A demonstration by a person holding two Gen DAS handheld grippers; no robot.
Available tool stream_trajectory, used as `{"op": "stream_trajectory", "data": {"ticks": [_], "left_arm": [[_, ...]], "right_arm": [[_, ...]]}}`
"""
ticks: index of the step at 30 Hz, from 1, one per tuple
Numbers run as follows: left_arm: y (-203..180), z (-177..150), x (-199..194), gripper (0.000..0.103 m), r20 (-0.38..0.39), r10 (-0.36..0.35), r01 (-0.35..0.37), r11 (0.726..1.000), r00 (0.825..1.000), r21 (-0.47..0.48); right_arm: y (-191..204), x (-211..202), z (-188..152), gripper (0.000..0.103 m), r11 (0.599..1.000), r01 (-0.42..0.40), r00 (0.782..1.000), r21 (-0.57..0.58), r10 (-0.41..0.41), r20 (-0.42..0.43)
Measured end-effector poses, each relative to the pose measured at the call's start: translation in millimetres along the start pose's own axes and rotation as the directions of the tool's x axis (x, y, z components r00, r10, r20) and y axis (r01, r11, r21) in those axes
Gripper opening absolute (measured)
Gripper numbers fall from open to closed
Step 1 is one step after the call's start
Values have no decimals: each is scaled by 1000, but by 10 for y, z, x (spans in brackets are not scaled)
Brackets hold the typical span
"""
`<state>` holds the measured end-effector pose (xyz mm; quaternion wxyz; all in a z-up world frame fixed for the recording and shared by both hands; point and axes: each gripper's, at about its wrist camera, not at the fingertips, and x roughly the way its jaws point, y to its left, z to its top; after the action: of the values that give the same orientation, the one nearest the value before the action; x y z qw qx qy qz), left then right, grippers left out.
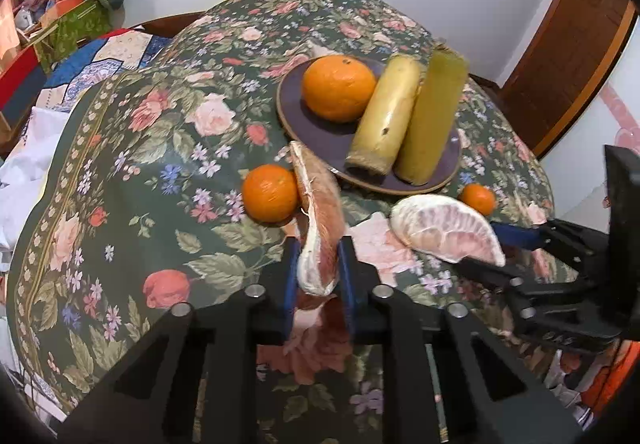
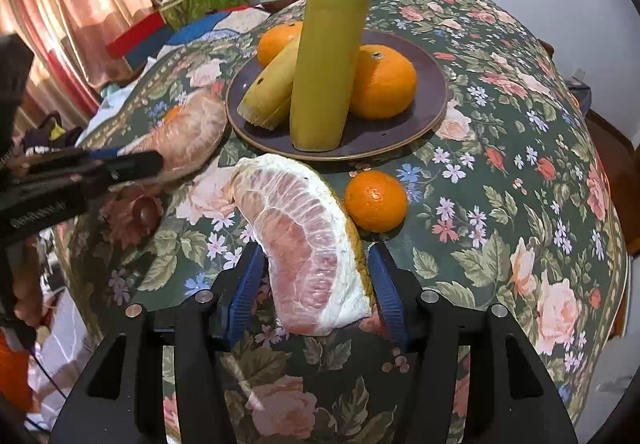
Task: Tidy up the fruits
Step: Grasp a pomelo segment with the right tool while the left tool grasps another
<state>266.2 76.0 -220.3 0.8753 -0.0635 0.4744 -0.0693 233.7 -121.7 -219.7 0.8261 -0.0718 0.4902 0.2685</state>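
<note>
Left wrist view: the left gripper [image 1: 318, 268] has its blue pads closed tight on a peeled pomelo wedge [image 1: 318, 228], which stands on edge on the floral tablecloth [image 1: 132, 172]. A small orange [image 1: 270, 193] sits just beside the wedge, on its left and touching or nearly touching it. Behind them a dark plate [image 1: 320, 132] carries a large orange [image 1: 338, 88], a yellowish cut cane piece [image 1: 386, 116] and a greener cane piece [image 1: 434, 116] lying side by side. To the right, a second pomelo wedge [image 1: 446, 232] lies on the cloth with the right gripper [image 1: 500, 248] around its near end, and a tiny orange [image 1: 477, 198] is beyond it. No writing is legible here.

Right wrist view: the right gripper [image 2: 316, 284] stands partly open around the second wedge [image 2: 304, 244]; there is a gap at the left pad, and whether the right pad touches the rind I cannot tell. A small orange [image 2: 376, 201] rests beside the wedge on the right. The plate [image 2: 432, 92] holds the two cane pieces and two oranges [image 2: 382, 81]. At left, the other gripper [image 2: 132, 160] grips its wedge [image 2: 188, 132]; white lettering on its black body is too blurred to read.
</note>
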Motion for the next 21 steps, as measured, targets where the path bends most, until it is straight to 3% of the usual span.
{"op": "stream_trajectory", "data": {"ticks": [5,7,12,21], "left_arm": [[-161,19,-144,13,37,-3,2,999,999,44],[-245,0,-207,13,45,-2,-2,997,999,75],[-385,-127,-319,13,31,-30,26,994,999,111],[-462,-486,-445,13,-33,-66,70,989,997,127]], "right_arm": [[33,56,15,56,999,6,1000,-34,-7,-10],[24,50,19,50,999,16,1000,-33,-17,-7],[-7,-10,5,44,1000,-26,1000,-3,26,-3],[138,-211,-126,43,999,-31,1000,-43,31,-2]]}}
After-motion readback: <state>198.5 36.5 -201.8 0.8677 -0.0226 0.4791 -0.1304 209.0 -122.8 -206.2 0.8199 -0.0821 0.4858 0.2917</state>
